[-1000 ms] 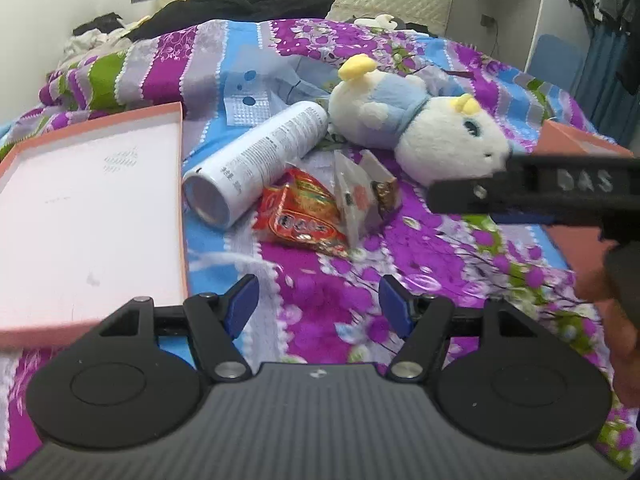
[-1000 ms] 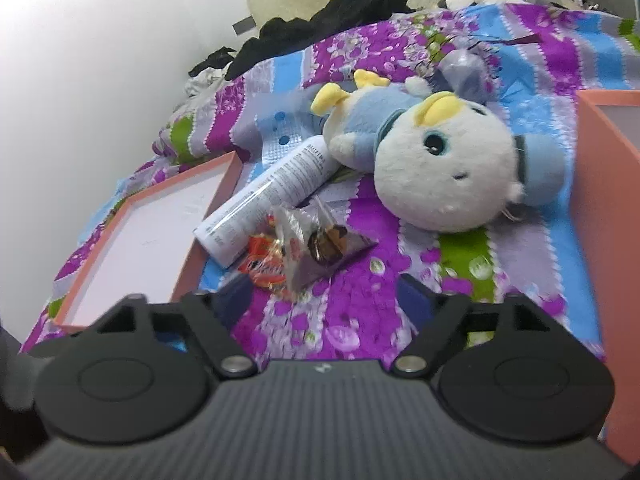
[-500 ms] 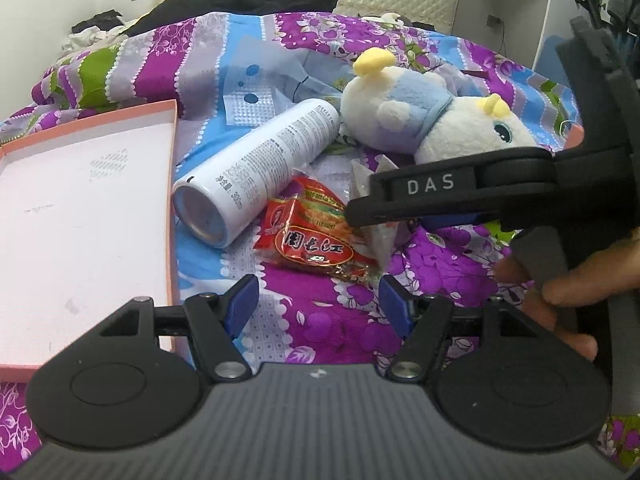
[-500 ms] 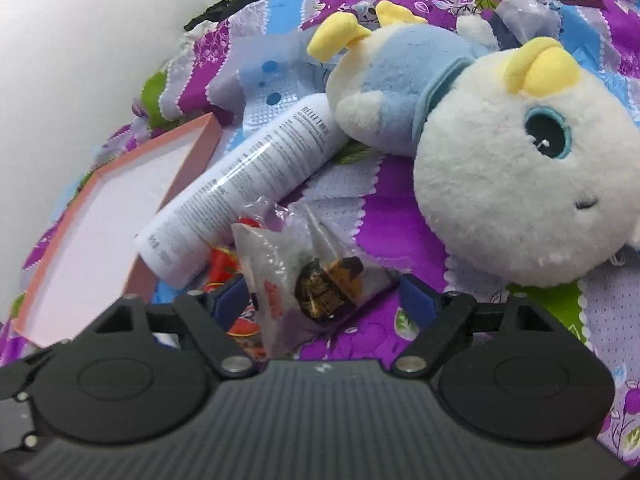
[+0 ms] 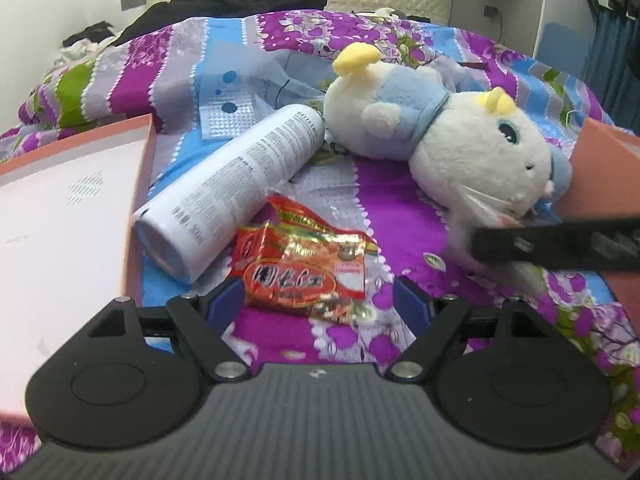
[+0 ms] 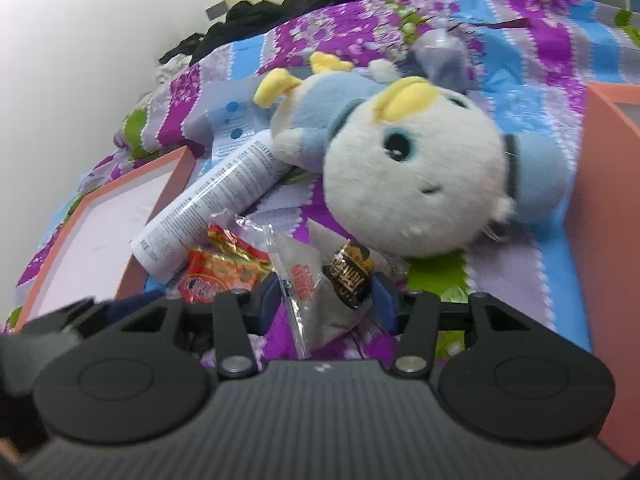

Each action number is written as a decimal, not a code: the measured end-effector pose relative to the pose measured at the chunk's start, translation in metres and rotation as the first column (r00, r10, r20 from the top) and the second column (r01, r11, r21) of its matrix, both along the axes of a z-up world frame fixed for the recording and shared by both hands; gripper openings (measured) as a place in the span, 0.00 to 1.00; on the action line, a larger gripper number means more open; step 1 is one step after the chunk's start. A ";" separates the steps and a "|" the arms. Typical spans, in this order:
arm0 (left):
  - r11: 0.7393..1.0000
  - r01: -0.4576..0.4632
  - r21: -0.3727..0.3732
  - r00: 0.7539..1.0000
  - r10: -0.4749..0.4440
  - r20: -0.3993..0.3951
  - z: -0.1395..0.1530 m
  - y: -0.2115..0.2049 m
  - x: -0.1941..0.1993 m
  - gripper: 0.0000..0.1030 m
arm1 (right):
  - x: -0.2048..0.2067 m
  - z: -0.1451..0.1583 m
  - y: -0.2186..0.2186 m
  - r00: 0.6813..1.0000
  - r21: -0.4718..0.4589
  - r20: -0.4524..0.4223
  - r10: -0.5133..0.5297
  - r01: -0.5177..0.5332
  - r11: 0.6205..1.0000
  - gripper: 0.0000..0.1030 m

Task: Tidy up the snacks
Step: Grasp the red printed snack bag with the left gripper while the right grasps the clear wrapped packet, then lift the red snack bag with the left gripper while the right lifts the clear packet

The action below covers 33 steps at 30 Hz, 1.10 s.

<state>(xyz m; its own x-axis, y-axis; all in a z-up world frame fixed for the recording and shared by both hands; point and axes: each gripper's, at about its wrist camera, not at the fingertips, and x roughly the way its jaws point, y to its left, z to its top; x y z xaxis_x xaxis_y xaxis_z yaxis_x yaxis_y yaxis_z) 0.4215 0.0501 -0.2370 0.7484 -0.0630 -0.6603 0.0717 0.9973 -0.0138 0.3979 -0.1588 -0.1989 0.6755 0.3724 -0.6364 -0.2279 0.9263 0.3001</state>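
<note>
**Snack sort: barely started**

Your right gripper (image 6: 326,304) has just been closing on the clear snack bag (image 6: 320,280), apparently lifted. Left gripper (image 5: 318,304) has opened wide, empty, red packet (image 5: 304,268) at 12 o'clock. Both boxes (image 5: 60,220) empty.

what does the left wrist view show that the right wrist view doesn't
Only left wrist: the whole red foil snack packet between the open left tongs, which have just been opening, and white furniture at the back. Only right wrist: the dark gold-lettered sweet inside the clear plastic packet that the right tongs, which have just been closing, grip. Both: the white cylindrical spray can, white-and-blue plush toy, salmon-rimmed flat box and purple floral bedspread.
</note>
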 end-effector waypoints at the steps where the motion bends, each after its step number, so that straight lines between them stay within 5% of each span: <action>1: 1.000 -0.005 0.021 1.000 0.005 -0.005 -0.003 -0.002 0.005 0.82 | -0.006 0.000 -0.002 1.000 -0.003 0.005 -0.007 0.007 1.000 0.50; 5: 0.997 -0.006 0.077 1.000 0.008 -0.021 -0.017 -0.005 0.024 0.86 | -0.026 -0.003 -0.008 1.000 -0.032 0.015 -0.015 0.015 0.999 0.50; 9: 0.999 -0.021 0.039 0.999 0.022 -0.040 -0.023 0.001 0.033 0.86 | -0.040 -0.012 -0.013 1.000 -0.049 -0.006 -0.018 0.018 0.999 0.50; 15: 0.999 -0.016 0.032 0.999 0.018 -0.051 -0.019 0.004 0.030 0.59 | -0.052 -0.013 -0.014 1.000 -0.053 -0.001 -0.019 0.019 0.998 0.50; 19: 0.999 -0.009 0.033 0.998 0.011 -0.058 -0.010 0.003 0.019 0.52 | -0.062 -0.008 -0.015 1.000 -0.065 0.007 -0.016 0.017 0.998 0.50; 33: 0.995 -0.070 -0.074 0.992 0.062 -0.109 0.031 -0.006 -0.132 0.53 | -0.153 0.008 -0.019 1.000 -0.133 0.002 0.021 -0.021 0.991 0.49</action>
